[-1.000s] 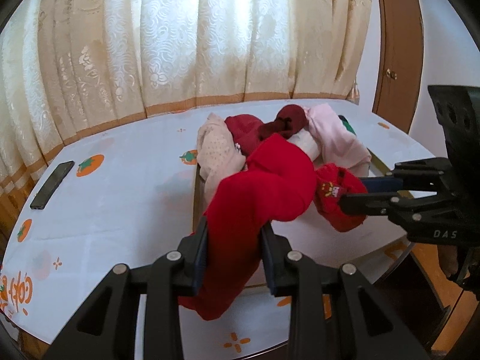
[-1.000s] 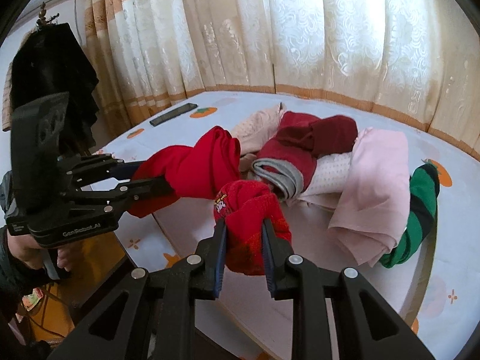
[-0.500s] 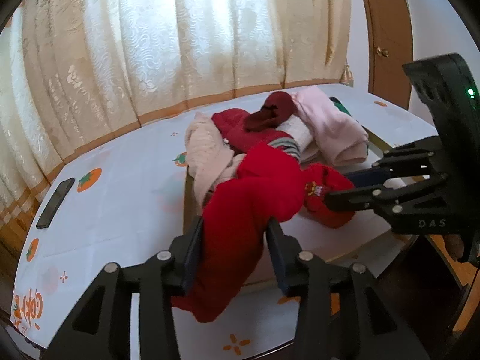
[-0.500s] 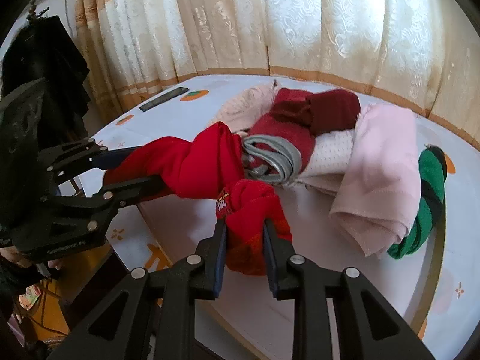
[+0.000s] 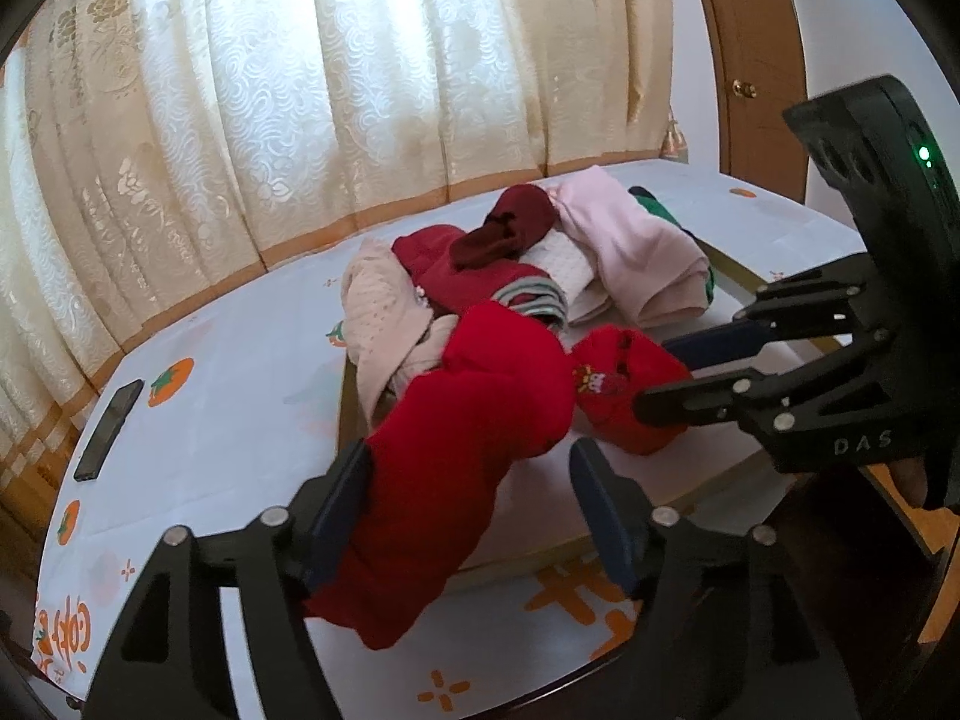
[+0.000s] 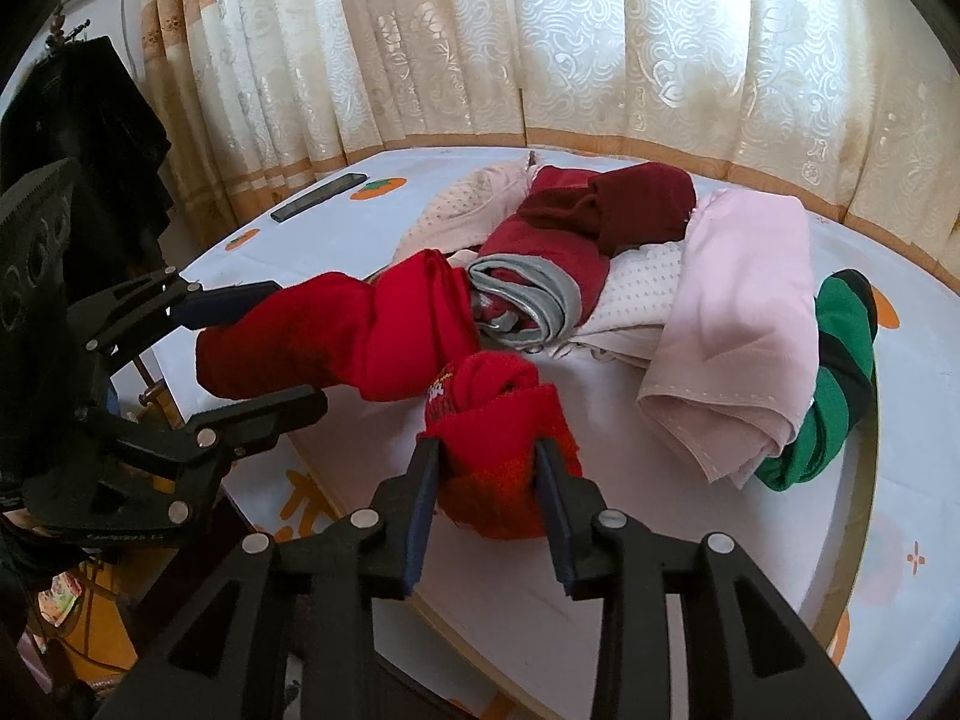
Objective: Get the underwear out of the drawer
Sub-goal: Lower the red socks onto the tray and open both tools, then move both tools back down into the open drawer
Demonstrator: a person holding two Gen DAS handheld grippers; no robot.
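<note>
1. The red garment (image 5: 456,468) lies across the front rim of the drawer (image 5: 708,483), one end draped over the rim onto the table (image 5: 228,438), the other twisted into a red knot (image 6: 498,450) resting on the drawer's white floor.
2. The left gripper (image 5: 468,498) is opening: its jaws stand wide, the garment lies between them, and the right pad is clear of the cloth while the left one sits just beside it.
3. The right gripper (image 6: 486,468) is opening too, though its pads still flank the knot closely and appear to touch it on both sides.
4. The step in hand looks like the release: this piece is most of the way out and being let go.
5. The next move probably calls for drawing both grippers back without snagging cloth, then reaching for another piece in the pile (image 5: 528,276) deeper in the drawer: maroon, cream, pink and green-striped items heaped together.
6. The risk, as I judge it, is the knot tugging the garment back in.
7. The table wears a white cloth printed with orange fruit; a dark phone (image 5: 108,423) lies near its far left edge.
8. Cream patterned curtains (image 5: 336,90) hang behind, and a brown door (image 5: 750,60) stands at the right.
</note>
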